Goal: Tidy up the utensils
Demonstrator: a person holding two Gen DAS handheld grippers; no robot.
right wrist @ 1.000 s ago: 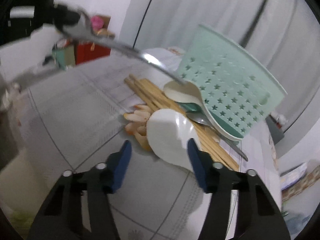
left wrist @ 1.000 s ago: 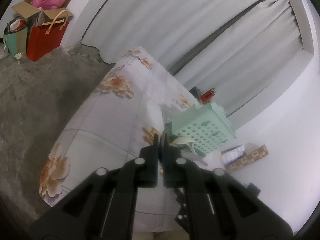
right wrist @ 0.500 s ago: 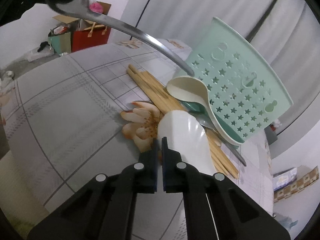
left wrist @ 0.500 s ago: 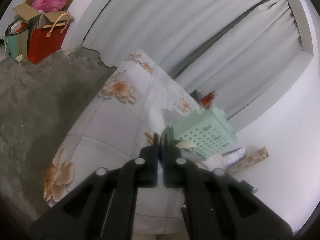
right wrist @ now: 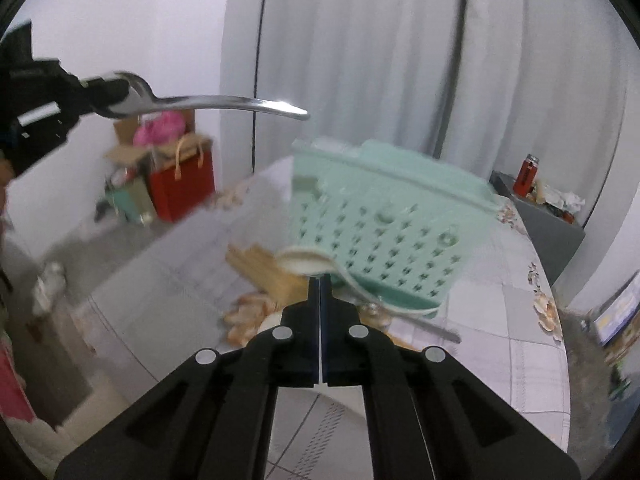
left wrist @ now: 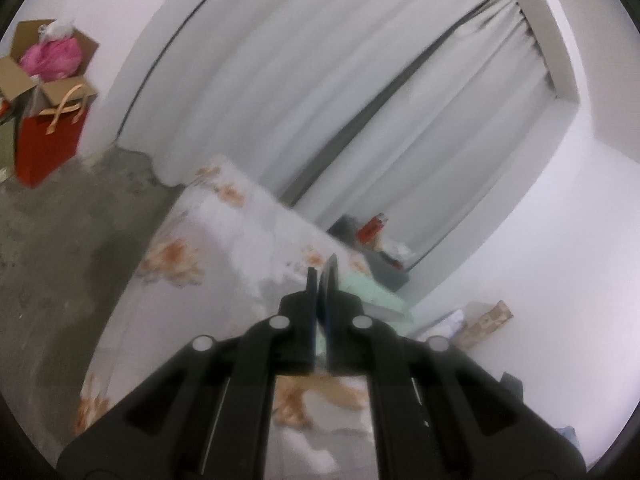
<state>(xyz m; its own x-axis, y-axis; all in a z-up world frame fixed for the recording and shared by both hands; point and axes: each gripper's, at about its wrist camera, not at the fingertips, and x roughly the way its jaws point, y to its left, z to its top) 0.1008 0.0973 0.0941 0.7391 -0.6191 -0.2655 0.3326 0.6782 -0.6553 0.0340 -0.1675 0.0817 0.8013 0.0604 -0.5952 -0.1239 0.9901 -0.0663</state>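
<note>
My left gripper (left wrist: 319,280) is shut on a metal spoon (right wrist: 224,102), gripped by the bowl end and held high above the table; the right wrist view shows the gripper (right wrist: 100,94) at the upper left with the handle pointing right. My right gripper (right wrist: 320,286) is shut, and whether anything is between its fingers cannot be seen. It is raised over the pile of utensils. A mint green perforated basket (right wrist: 392,220) lies tilted on the table. A white ceramic spoon (right wrist: 308,262), wooden chopsticks (right wrist: 264,270) and a metal utensil (right wrist: 428,326) lie against it.
The table (right wrist: 500,360) has a grey tile cloth with orange flowers (left wrist: 172,260). A red gift bag (right wrist: 182,184) and cardboard boxes stand on the floor at the left. A grey side stand with a red bottle (right wrist: 526,170) is behind the table. White curtains hang behind.
The left gripper has lifted the spoon higher and further from the basket. The right gripper closed about half a second ago and has since risen; the white spoon that lay under it is no longer seen.
</note>
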